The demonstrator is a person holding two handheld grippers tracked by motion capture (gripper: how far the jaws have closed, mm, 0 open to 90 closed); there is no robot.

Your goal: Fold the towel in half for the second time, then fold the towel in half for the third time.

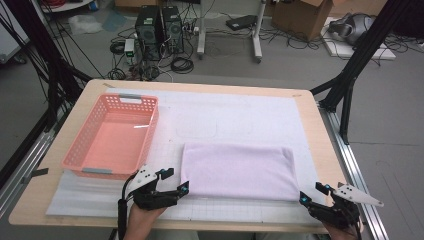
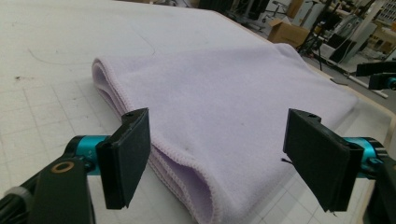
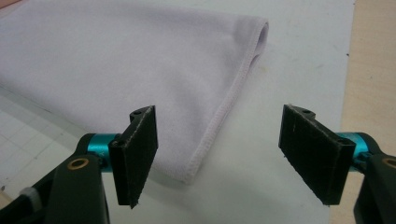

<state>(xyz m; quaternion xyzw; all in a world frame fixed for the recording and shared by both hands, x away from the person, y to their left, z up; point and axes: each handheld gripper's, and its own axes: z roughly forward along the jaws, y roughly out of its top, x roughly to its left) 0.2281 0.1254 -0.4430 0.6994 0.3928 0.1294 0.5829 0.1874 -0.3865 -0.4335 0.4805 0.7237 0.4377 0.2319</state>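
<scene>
A folded lilac towel (image 1: pixel 239 170) lies flat on the white mat, near the table's front. My left gripper (image 1: pixel 175 181) sits at its near left corner, open, with the towel's corner (image 2: pixel 205 186) between the jaws but not pinched. Beside the near right corner my right gripper (image 1: pixel 314 193) is also open. In the right gripper view the towel's stitched corner (image 3: pixel 189 175) lies between the jaws of the right gripper (image 3: pixel 219 154), untouched. In the left gripper view the left gripper (image 2: pixel 224 163) straddles the towel's folded edge.
A pink plastic basket (image 1: pixel 80 162), with nothing in it, stands at the left of the mat (image 1: pixel 230 112). The wooden table edge (image 1: pixel 327 155) runs close on the right. Beyond the table are computer towers (image 1: pixel 160 30), cables and cardboard boxes on the floor.
</scene>
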